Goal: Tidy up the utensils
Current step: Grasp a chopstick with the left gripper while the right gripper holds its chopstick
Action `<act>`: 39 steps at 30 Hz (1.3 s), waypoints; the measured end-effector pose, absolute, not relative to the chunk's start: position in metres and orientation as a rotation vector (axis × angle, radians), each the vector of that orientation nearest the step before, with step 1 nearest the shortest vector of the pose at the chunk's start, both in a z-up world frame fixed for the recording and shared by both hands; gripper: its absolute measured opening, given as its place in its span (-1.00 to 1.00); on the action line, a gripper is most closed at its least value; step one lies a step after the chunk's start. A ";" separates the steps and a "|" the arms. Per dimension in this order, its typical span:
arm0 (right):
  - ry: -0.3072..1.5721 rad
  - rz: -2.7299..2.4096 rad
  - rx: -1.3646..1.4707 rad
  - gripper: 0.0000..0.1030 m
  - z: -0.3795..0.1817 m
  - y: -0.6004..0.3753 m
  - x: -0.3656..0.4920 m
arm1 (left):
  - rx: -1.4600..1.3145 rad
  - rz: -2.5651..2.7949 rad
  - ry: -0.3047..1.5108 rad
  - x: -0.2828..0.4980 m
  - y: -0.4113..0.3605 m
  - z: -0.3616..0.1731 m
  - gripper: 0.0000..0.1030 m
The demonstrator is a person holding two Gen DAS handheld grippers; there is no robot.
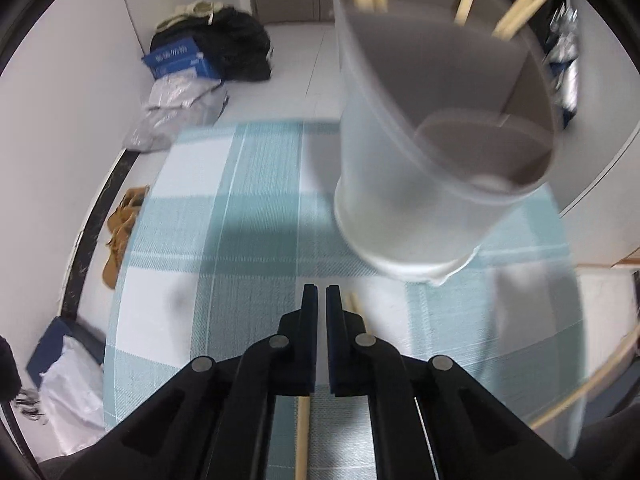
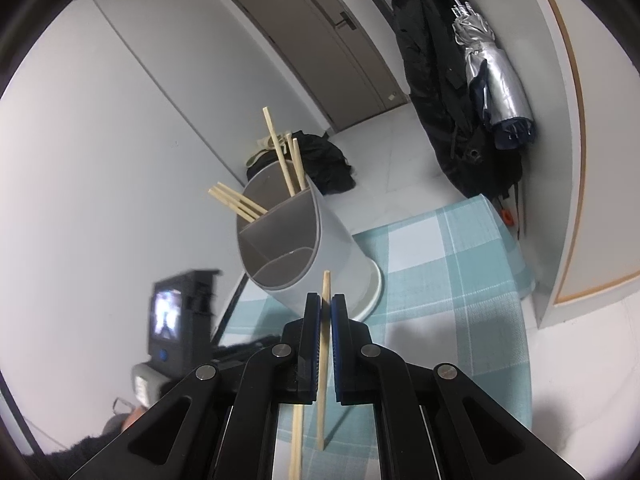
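Note:
A white utensil holder [image 2: 316, 240] with grey divided compartments stands on the blue-checked tablecloth [image 2: 460, 280]. Several wooden chopsticks [image 2: 286, 160] stick out of its far compartments. In the left wrist view the holder [image 1: 420, 160] looms close, up and right of my left gripper [image 1: 321, 292], whose jaws are nearly together with nothing between them. A loose chopstick [image 1: 302, 436] lies on the cloth under it. My right gripper [image 2: 326, 300] is shut on a single wooden chopstick [image 2: 323, 360], held just in front of the holder's near compartment. Another chopstick [image 2: 297, 440] lies below.
The table edge runs along the left, with bags and a blue box [image 1: 180, 60] on the floor beyond. Brown shoes [image 1: 122, 232] lie by the table. Coats and a silver umbrella [image 2: 492, 84] hang at the right wall. The other gripper's camera unit [image 2: 176, 312] is at left.

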State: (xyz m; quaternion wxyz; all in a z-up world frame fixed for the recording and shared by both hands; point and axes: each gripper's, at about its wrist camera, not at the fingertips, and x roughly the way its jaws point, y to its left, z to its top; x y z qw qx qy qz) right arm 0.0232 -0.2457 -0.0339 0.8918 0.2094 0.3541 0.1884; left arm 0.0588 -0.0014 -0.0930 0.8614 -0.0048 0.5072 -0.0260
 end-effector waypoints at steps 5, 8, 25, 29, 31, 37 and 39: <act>0.715 0.404 0.406 -0.91 -0.030 -0.239 0.019 | -0.030 -0.103 0.985 0.047 0.001 -0.071 -1.00; 0.711 0.405 0.385 -0.91 -0.028 -0.234 0.015 | -0.035 -0.113 1.021 0.051 0.010 -0.076 -1.00; 0.710 0.392 0.353 -0.91 -0.029 -0.230 0.013 | 0.083 -0.122 1.166 0.065 0.018 -0.125 -0.10; 0.716 0.389 0.361 -0.91 -0.030 -0.233 0.016 | 0.079 -0.116 1.165 0.073 0.017 -0.124 -0.11; 0.720 0.386 0.369 -0.91 -0.030 -0.235 0.018 | 0.082 -0.108 1.175 0.076 0.016 -0.123 -0.22; 0.740 0.378 0.391 -0.91 -0.033 -0.237 0.025 | 0.121 -0.153 1.205 0.083 -0.006 -0.120 -0.94; 0.738 0.379 0.385 -0.91 -0.032 -0.236 0.025 | 0.123 -0.149 1.202 0.083 -0.009 -0.121 -0.95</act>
